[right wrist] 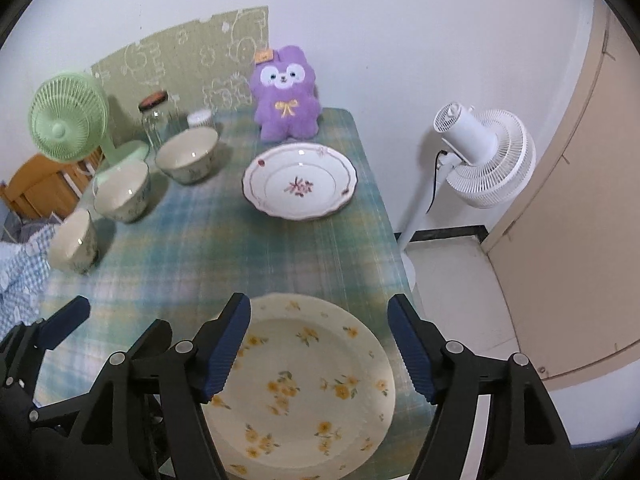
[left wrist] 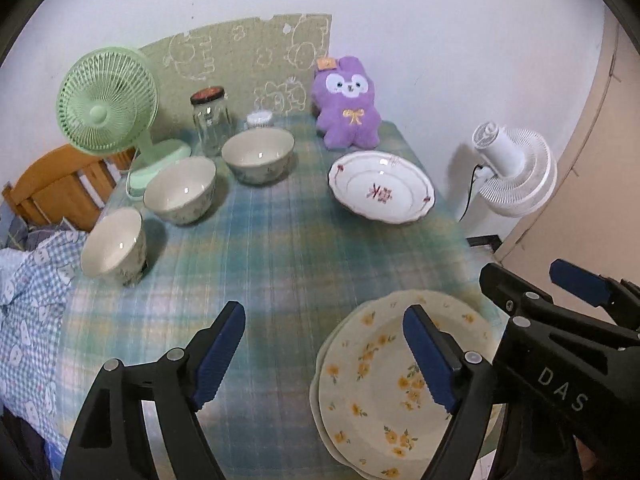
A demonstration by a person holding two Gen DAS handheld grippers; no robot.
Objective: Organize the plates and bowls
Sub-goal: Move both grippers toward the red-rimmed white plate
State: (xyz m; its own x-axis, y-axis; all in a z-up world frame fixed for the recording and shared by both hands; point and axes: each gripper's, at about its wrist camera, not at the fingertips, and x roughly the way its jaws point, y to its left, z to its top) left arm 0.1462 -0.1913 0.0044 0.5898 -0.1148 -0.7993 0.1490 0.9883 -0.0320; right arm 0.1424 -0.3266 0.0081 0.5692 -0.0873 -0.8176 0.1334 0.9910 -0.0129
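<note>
Left gripper (left wrist: 324,354) open above cloth (left wrist: 272,248); yellow-flowered plates (left wrist: 384,392) stacked lower right; three bowls (left wrist: 180,190) left; red-patterned plate (left wrist: 382,186) upper right; right gripper (left wrist: 532,280) at right edge.

Green desk fan (left wrist: 105,100) back-left on plaid tablecloth (left wrist: 272,248), glass jar (left wrist: 211,120) w/ dark lid beside it. Purple plush toy (left wrist: 349,104) upright vs wall. White floor fan (left wrist: 512,172) off table's right side.

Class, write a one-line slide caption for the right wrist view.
Open right gripper above stacked yellow-flowered plates; red-patterned plate and three bowls beyond.
</note>
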